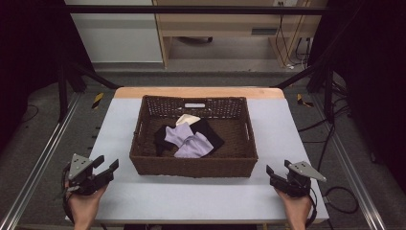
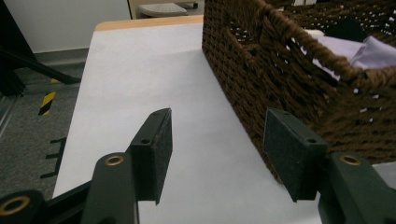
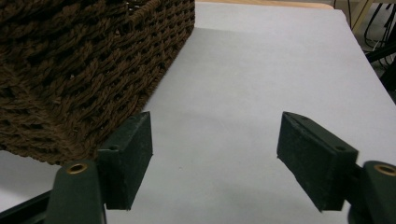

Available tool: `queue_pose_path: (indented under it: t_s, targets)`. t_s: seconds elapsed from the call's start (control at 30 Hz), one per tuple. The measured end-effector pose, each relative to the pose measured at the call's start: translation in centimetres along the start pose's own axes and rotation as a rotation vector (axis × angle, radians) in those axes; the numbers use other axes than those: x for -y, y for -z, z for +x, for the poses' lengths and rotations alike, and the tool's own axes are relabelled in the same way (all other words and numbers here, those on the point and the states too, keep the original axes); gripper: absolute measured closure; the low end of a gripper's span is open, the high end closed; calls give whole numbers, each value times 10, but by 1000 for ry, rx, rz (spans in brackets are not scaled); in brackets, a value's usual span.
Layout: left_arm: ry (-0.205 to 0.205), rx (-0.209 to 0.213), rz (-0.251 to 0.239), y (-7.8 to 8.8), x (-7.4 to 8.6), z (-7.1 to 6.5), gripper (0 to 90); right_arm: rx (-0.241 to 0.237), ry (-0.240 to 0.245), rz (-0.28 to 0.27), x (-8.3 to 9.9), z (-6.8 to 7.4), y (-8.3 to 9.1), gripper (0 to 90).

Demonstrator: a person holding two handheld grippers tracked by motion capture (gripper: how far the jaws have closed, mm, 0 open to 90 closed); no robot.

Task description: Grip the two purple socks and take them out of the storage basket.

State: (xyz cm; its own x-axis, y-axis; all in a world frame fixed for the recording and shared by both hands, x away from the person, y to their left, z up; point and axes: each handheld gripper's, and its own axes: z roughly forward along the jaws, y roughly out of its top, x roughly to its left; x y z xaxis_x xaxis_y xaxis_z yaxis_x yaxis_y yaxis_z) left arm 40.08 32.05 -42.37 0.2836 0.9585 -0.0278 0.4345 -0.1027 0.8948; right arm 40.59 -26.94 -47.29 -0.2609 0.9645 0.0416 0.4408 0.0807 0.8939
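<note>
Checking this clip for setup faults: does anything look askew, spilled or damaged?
Nothing stands out. The wicker basket sits square on the table, cloths lie loosely heaped inside it, nothing spilled. Left gripper and right gripper wait open at either side.

A dark brown woven basket (image 1: 193,165) sits upright at the middle of the desk (image 1: 143,196), its long sides running crosswise, with a handle slot in each wall. Inside the basket lie crumpled cloths: a lilac one (image 1: 189,142) on top at the centre, a black one (image 1: 210,132) beneath it, and a cream one (image 1: 187,119) toward the basket's far wall.
</note>
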Motion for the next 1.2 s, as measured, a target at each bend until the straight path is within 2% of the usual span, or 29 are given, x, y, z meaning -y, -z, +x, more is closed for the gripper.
queue_pose_path:
  t_s: [0.17, 0.3, 0.5, 0.6, 0.87, 1.2]
  targets:
    - [10, 11, -17, 2, -8, 0, 439, 2, -11, -17, 1, -2, -2, 226]
    - [11, 16, -42, 4, -19, 0, 447, -15, -38, -29, 2, -3, -3, 233]
    - [18, 27, -76, 6, -37, -2, 448, -12, -23, -18, 3, 0, -7, 244]
    - [14, 30, -87, 6, -44, -5, 450, -15, -31, -18, 3, 0, -7, 249]
    - [-23, 49, -133, 4, -71, -22, 449, -1, -33, -11, 4, 0, -9, 252]
    - [-75, 71, -146, -11, -98, -51, 441, 5, -29, -11, 5, 0, -9, 250]
